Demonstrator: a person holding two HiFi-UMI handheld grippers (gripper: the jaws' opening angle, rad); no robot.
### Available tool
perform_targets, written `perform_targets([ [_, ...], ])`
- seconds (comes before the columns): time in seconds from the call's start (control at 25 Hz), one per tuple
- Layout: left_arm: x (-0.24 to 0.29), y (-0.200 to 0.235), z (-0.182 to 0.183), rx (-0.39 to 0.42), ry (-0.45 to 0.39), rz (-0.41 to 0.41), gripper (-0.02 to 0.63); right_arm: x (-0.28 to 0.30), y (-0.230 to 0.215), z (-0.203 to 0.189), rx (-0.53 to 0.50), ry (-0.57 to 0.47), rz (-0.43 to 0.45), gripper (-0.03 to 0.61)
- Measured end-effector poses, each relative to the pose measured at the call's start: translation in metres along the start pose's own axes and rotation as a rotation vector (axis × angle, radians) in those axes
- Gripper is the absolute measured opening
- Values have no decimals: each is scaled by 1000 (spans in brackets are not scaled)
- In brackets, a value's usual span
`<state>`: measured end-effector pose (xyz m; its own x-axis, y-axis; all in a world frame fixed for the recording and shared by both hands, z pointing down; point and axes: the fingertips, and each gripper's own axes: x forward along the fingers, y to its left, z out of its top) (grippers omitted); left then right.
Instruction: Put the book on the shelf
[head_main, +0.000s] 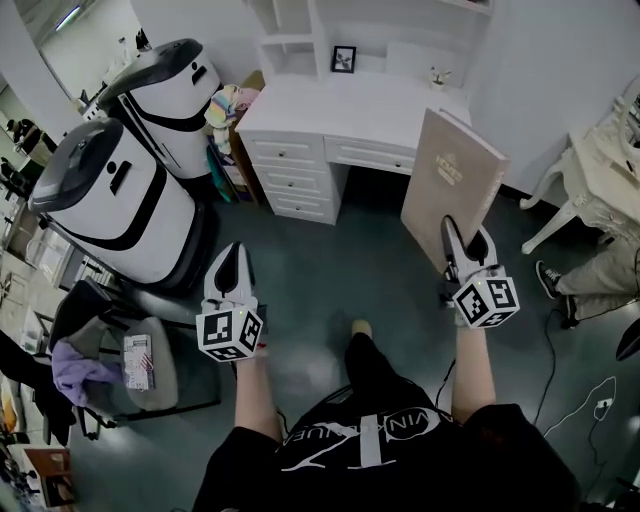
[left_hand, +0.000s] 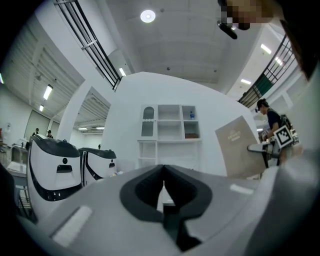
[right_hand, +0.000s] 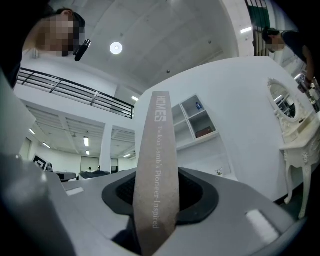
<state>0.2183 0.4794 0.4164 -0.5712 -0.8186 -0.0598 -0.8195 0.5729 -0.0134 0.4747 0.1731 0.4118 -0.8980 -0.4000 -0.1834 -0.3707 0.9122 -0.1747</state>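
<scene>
A large tan hardcover book (head_main: 452, 180) stands upright in my right gripper (head_main: 466, 243), whose jaws are shut on its lower edge. In the right gripper view its spine (right_hand: 156, 160) rises straight between the dark pads (right_hand: 192, 192). My left gripper (head_main: 232, 254) hangs level at the left, shut with nothing in it; its pads (left_hand: 145, 192) meet. The white shelf unit (head_main: 322, 28) stands on a white desk (head_main: 350, 108) ahead, and its cubbies (left_hand: 170, 122) show in the left gripper view. The book (left_hand: 239, 146) appears there at the right.
Two big white and black machines (head_main: 140, 160) stand at the left. An office chair (head_main: 110, 365) with purple cloth is at the lower left. A cream ornate table (head_main: 600, 170) and another person's leg and shoe (head_main: 560, 280) are at the right. A cable (head_main: 590, 400) lies on the floor.
</scene>
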Motion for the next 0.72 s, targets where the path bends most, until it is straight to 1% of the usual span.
perform_targets([
  [0.16,69,13,-3,4,5,-9,0,62,-26,-10,8,-3,-8,172],
  [0.36,163,22,-2,-19,20,-19,0,140,-60,-15,15,32,-8,172],
  [0.6,246,10,-19,-23,40,-59,0,196,-101,-32,16,44,-17,172],
  [0.72,273,6,-26,-17,32,-72,0,212,-117,-41,20,36,-23,172],
])
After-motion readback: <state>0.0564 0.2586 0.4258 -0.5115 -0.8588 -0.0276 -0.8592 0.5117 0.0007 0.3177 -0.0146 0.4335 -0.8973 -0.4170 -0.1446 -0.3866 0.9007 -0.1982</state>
